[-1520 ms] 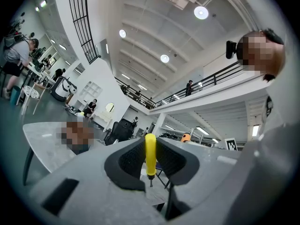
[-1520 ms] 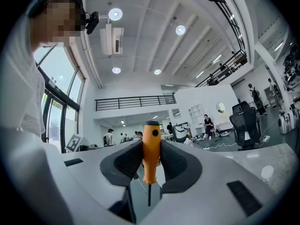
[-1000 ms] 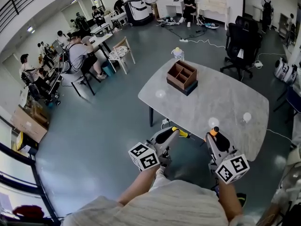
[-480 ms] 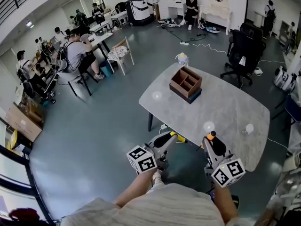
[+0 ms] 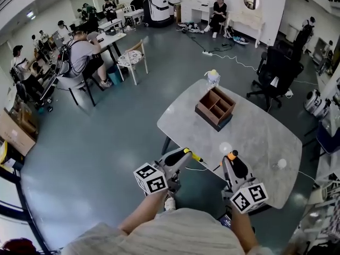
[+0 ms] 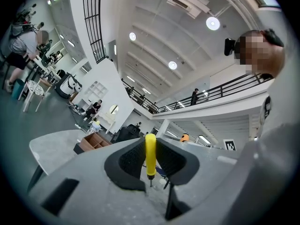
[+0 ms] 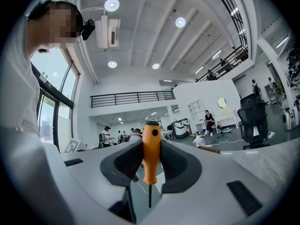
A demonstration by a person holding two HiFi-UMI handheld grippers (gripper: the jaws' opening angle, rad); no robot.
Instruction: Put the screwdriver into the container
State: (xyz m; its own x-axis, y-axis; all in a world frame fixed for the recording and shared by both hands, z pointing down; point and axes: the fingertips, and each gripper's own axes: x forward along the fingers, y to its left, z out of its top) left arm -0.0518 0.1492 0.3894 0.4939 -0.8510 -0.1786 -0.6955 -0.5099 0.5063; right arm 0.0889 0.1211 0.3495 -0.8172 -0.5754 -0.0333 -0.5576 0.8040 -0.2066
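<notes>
Nothing delivered yet: the left gripper (image 5: 182, 153) is clamped tight on a yellow screwdriver (image 6: 150, 153), the right gripper (image 5: 234, 162) on an orange screwdriver (image 7: 151, 153), and the container (image 5: 207, 115) sits well ahead of both on the table (image 5: 255, 137), so I'd say the whole carry and drop is left.

- The hall is bright and evenly lit. Round ceiling lights (image 6: 213, 23) burn pure white in both gripper views.
- Daylight comes through tall windows (image 7: 51, 111), which are washed out and pale.
- Small round glare spots sit on the worktop (image 5: 249, 126) toward its near edge. Shadows on the floor (image 5: 95, 142) are faint and soft-edged.
- Straight lines bow strongly at every edge, and the gripper views end in dark rounded corners.
- The body of the left gripper (image 6: 150, 144) is soft close to the lens.
</notes>
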